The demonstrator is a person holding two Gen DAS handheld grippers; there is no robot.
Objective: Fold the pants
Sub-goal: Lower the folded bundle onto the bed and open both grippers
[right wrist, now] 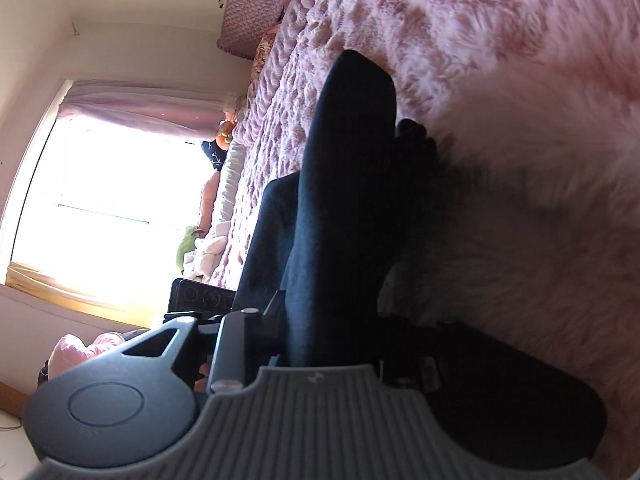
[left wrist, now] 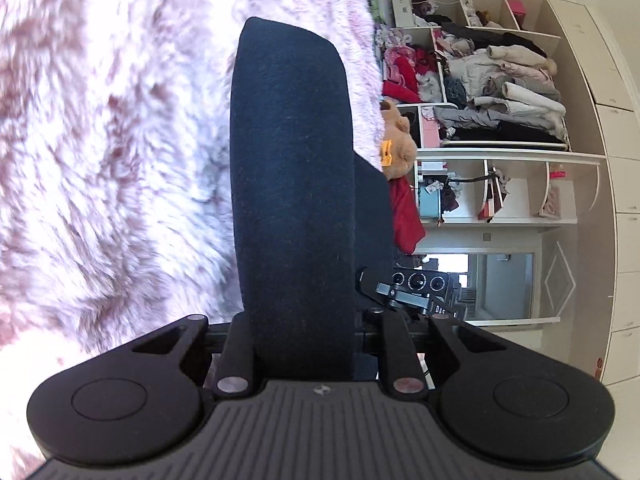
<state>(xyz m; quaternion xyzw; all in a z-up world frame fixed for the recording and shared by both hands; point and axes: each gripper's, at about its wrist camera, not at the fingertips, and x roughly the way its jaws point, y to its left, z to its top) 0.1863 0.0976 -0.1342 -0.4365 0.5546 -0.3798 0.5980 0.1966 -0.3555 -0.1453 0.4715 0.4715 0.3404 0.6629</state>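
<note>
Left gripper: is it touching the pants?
Touching. The left wrist view shows the dark pants running straight down between the left gripper fingers, filling the gap with no blanket showing between.

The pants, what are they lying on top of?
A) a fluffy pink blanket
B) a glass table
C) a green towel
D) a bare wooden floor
A: the dark pants stretch out from between the left gripper's fingers over the fluffy pink blanket, and the right wrist view shows the same pink fur all around them.
</note>
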